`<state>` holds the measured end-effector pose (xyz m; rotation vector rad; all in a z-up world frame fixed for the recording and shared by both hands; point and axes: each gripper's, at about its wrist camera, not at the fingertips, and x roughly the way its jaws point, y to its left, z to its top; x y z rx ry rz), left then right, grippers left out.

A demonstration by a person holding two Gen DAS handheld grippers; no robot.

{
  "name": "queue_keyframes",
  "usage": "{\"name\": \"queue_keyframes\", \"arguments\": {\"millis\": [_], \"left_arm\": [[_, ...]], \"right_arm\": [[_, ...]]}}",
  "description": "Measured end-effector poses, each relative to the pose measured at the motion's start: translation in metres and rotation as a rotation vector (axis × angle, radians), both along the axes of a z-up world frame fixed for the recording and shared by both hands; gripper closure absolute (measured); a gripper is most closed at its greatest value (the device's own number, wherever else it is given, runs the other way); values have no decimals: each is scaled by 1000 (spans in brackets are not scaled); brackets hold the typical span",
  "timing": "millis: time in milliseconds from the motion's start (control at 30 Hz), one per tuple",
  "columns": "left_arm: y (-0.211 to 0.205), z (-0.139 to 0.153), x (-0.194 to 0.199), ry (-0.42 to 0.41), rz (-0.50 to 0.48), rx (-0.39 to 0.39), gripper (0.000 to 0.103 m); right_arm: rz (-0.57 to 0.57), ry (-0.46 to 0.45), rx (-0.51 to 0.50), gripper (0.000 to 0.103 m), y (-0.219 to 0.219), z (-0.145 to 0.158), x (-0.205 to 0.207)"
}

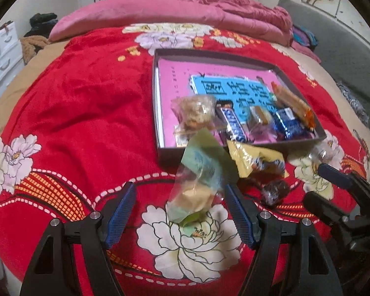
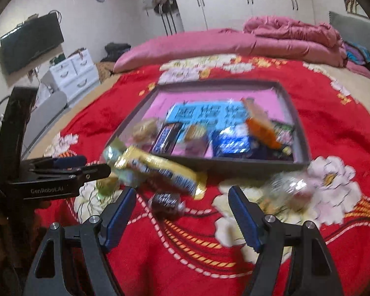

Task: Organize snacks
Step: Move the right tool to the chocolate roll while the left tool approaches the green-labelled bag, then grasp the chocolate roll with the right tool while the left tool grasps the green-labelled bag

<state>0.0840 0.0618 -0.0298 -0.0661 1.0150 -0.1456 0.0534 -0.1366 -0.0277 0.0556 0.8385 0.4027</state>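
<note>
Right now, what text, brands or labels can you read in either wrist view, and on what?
"SNICKERS", partly readable: on the brown bar in the tray.
"GenRobot.AI": on the left gripper body, right wrist view.
Large characters on the blue sheet in the tray: too distorted to read.
Yellow wrapper: print too blurred.

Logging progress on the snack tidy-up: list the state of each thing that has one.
Grey shallow cardboard box: open, partly filled.
Green clear-plastic snack pouch: outside box, between open left tongs.
Yellow foil snack bar: outside box.
Dark foil-wrapped candy: outside box, before open right tongs.
</note>
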Motion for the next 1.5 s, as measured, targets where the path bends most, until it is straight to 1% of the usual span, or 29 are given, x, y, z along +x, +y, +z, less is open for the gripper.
{"name": "queue_keyframes", "arguments": {"millis": [167, 233, 300, 333, 433, 467, 500, 533, 567, 633, 700, 800, 900, 1000, 1167, 1333, 1400, 1467, 1500], "left_arm": [[-1, -12, 5, 54, -17, -7, 28], [-2, -15, 6, 60, -19, -7, 28], [-2, -16, 8, 58, -19, -6, 28], [-3, -17, 8, 60, -22, -10, 28], [-5, -18, 10, 60, -24, -12, 28], [-6, -18, 11, 59, -24, -13, 28], [-6, -18, 11, 58, -24, -14, 28], [-7, -19, 12, 61, -27, -17, 28], [-8, -19, 12, 64, -31, -19, 30], [-10, -21, 13, 70, -38, -23, 38], [-13, -22, 14, 75, -45, -22, 54], [-16, -23, 15, 78, -48, -7, 56], [-15, -22, 14, 75, -46, -13, 60], [-11, -17, 10, 54, -35, -21, 62], [3, -4, 2, 1, 1, -44, 63], [19, 15, -7, -87, 39, -89, 63], [20, 21, -10, -121, 42, -92, 63], [18, 24, -11, -137, 37, -89, 63], [17, 25, -10, -138, 34, -88, 65]], "right_arm": [[15, 47, -19, 26, 12, -16, 7], [17, 67, -24, 30, 17, -23, 11], [23, 84, -28, 41, 21, -29, 14], [30, 94, -30, 43, 23, -33, 15], [41, 92, -48, 52, 28, -36, 17], [51, 91, -55, 60, 30, -38, 18], [56, 92, -60, 62, 30, -38, 19], [58, 89, -63, 62, 31, -39, 18], [60, 85, -68, 63, 32, -38, 18], [69, 76, -84, 64, 33, -37, 16], [79, 72, -90, 66, 34, -36, 15], [87, 75, -78, 66, 33, -33, 13], [95, 69, -64, 66, 30, -27, 7], [100, 51, -50, 66, 27, -19, 3], [83, 14, -22, 66, 19, -5, 1], [49, -21, -2, 66, 9, 6, 1], [38, -29, 2, 66, 6, 9, 2], [25, -41, 8, 66, 2, 12, 3], [21, -45, 9, 66, 1, 12, 3]]}}
